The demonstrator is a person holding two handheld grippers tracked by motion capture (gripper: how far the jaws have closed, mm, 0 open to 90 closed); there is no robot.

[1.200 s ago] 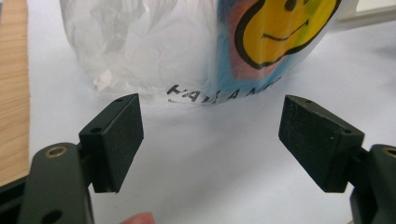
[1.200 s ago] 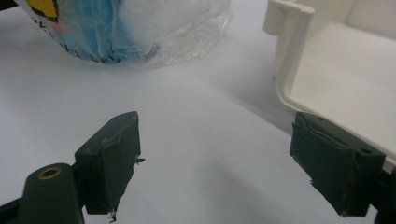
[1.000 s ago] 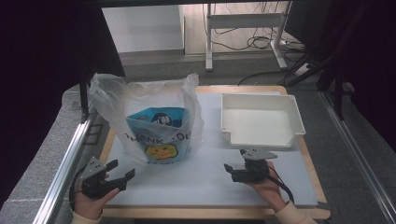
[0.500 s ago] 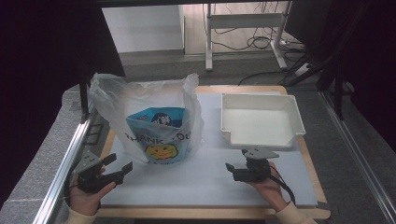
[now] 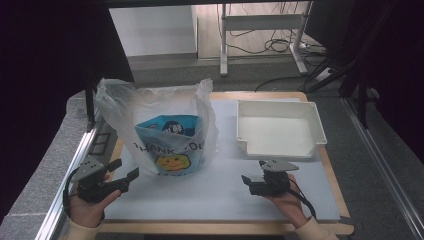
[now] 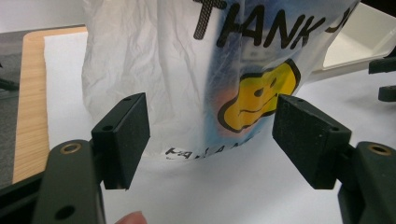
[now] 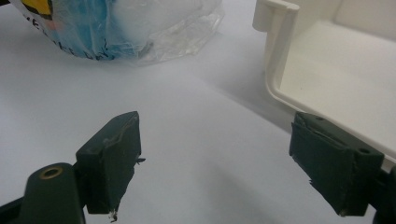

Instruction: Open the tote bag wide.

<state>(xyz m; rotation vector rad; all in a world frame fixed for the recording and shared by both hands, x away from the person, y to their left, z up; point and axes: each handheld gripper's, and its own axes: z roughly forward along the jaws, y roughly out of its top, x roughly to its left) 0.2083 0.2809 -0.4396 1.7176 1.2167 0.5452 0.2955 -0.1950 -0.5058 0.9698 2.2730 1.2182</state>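
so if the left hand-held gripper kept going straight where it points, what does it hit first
Most likely the plastic bag, near its smiley print: it stands directly ahead between the open jaws of the left hand-held gripper, though the gap is hard to judge.

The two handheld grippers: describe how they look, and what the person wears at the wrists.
Both the left gripper and right gripper are black, each with two blocky rectangular jaws, brass-coloured eyelets near the jaw bases and a grey three-cornered plate on top. A black cable trails from each. The right gripper's pads look worn and frayed. Light cream sleeve cuffs cover the wrists.
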